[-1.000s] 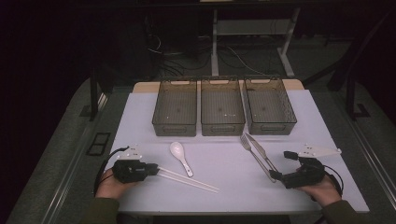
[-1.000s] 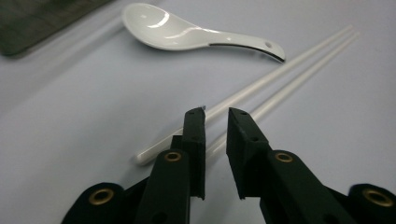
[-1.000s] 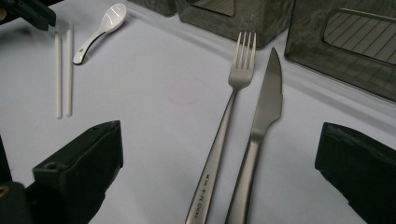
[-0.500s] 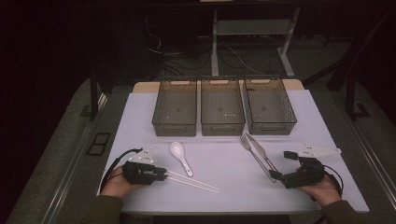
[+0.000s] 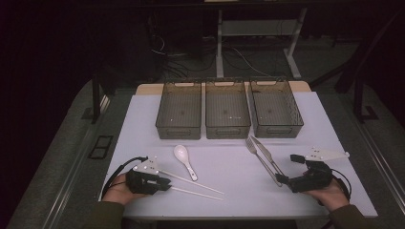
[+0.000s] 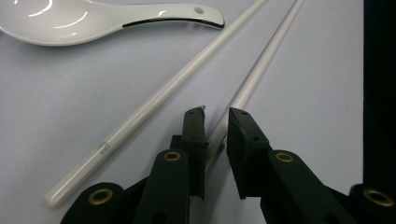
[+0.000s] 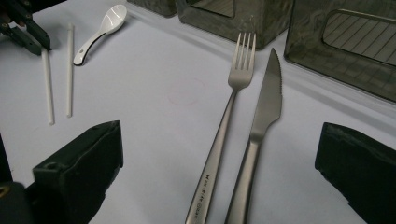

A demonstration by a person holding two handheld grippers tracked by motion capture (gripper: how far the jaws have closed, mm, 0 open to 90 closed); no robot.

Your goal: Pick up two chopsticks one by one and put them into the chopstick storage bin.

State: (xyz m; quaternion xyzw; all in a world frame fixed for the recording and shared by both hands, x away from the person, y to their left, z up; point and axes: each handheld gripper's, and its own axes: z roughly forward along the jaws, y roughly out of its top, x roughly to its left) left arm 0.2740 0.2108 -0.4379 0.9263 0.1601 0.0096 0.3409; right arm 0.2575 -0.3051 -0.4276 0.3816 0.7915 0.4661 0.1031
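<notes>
Chopstick [image 6: 252,79] near the desk's [image 5: 229,162] front-left corner looks light, stiff, slippery; left gripper's [image 6: 215,116] fingers straddle its end narrowly, not visibly pinching; right gripper [image 7: 219,158] gapes wide.

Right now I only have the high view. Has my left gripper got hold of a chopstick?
Observer: Not yet. In the left gripper view one chopstick runs between the jaws of the left gripper. They have just been closing, but a gap shows beside it.
Operator: Where's the other chopstick?
Observer: The other chopstick lies outside the jaws, on the side of the spoon.
Operator: And the right gripper?
Observer: The right gripper is wide open. Its view shows the handles of the fork and the knife side by side between the jaws, neither touched.
</notes>
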